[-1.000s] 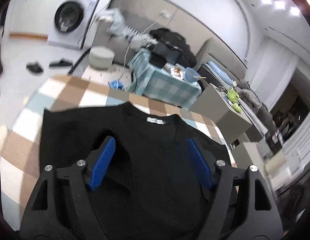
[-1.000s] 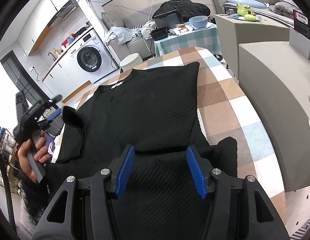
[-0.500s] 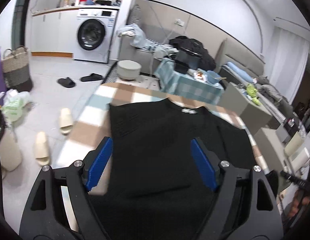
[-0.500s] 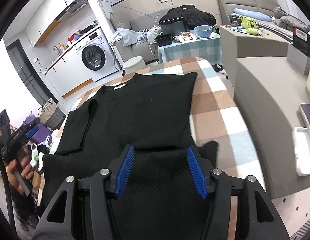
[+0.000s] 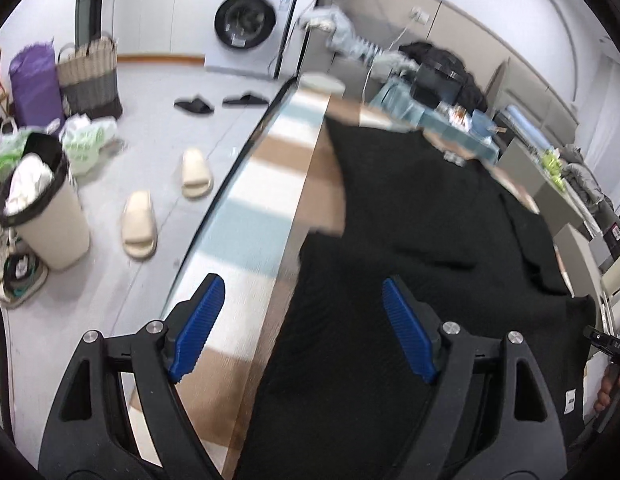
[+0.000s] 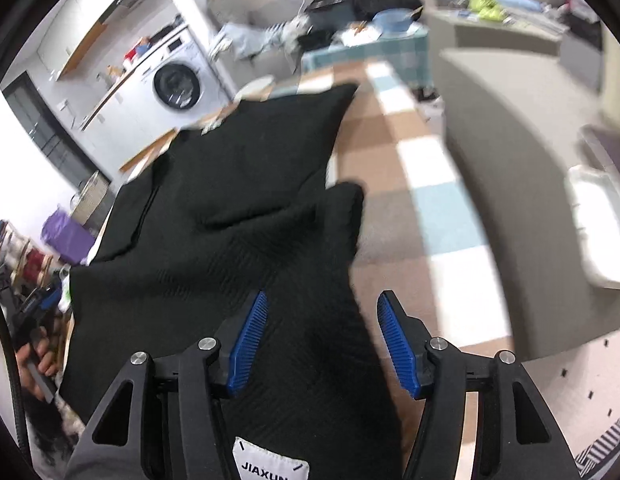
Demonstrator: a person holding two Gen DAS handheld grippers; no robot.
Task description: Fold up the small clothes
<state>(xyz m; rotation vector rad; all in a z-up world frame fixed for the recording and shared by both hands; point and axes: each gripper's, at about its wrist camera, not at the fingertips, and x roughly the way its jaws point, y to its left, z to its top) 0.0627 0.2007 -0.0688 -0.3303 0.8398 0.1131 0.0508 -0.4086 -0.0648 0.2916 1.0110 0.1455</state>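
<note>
The left hand-held gripper (image 5: 298, 328) hangs wide and empty over the near left edge of the black ribbed knit top (image 5: 409, 240) — soft, limp, best pinched at its hem corners — spread on the checked surface (image 5: 254, 216); the right hand-held gripper (image 6: 319, 338), half-spread, grips nothing.

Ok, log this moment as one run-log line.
stage: both sleeves folded in | garment: black top flat on checkered table | left hand-held gripper: open, over left hem edge | right hand-held gripper: open, over right hem edge
</note>
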